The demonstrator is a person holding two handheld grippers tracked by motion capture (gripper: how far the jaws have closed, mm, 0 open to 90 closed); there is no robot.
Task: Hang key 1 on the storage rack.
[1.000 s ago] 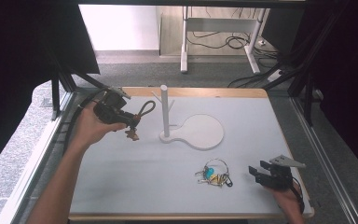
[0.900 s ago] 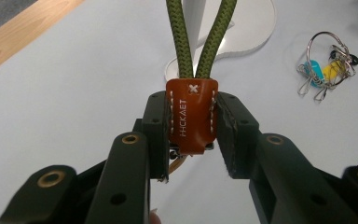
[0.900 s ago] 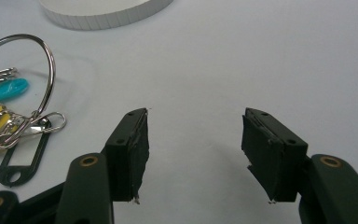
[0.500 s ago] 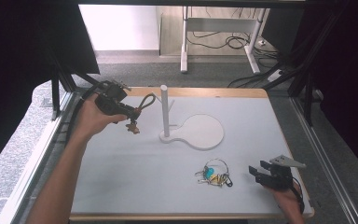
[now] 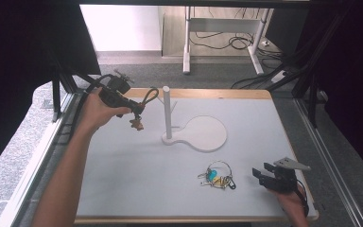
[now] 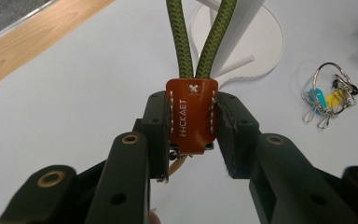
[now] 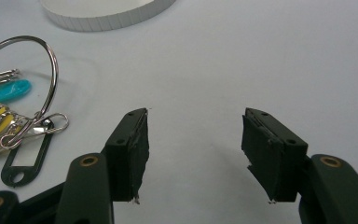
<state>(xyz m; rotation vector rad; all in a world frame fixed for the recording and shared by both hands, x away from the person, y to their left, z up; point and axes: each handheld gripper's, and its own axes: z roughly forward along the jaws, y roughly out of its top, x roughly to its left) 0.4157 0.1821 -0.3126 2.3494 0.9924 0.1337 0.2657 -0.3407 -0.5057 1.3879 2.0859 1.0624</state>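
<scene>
— Over the far left corner of the white table (image 5: pixel 137 189), what is the left hand doing?
— It is raised above the tabletop with the forearm stretched forward, carrying the left gripper (image 5: pixel 123 101), which points toward the white upright post on its round flat base (image 5: pixel 168 113). The jaws are clamped on the brown stitched leather tab (image 6: pixel 191 114) of an olive-green braided cord loop (image 6: pixel 205 37); the tab sits squeezed between both pads.
— Where does the loop hang?
— In the air just left of the post, not over it. A small brown piece (image 5: pixel 136 124) dangles beneath the gripper.
— And the right hand?
— Low at the near right edge, wrist resting by the table's rim. The right gripper (image 5: pixel 267 176) points left, its jaws standing apart with bare table between them.
— Anything lying near it?
— A metal key ring with blue and yellow tags and a black tag (image 5: pixel 217 176) lies flat just left of those open jaws, apart from them.
</scene>
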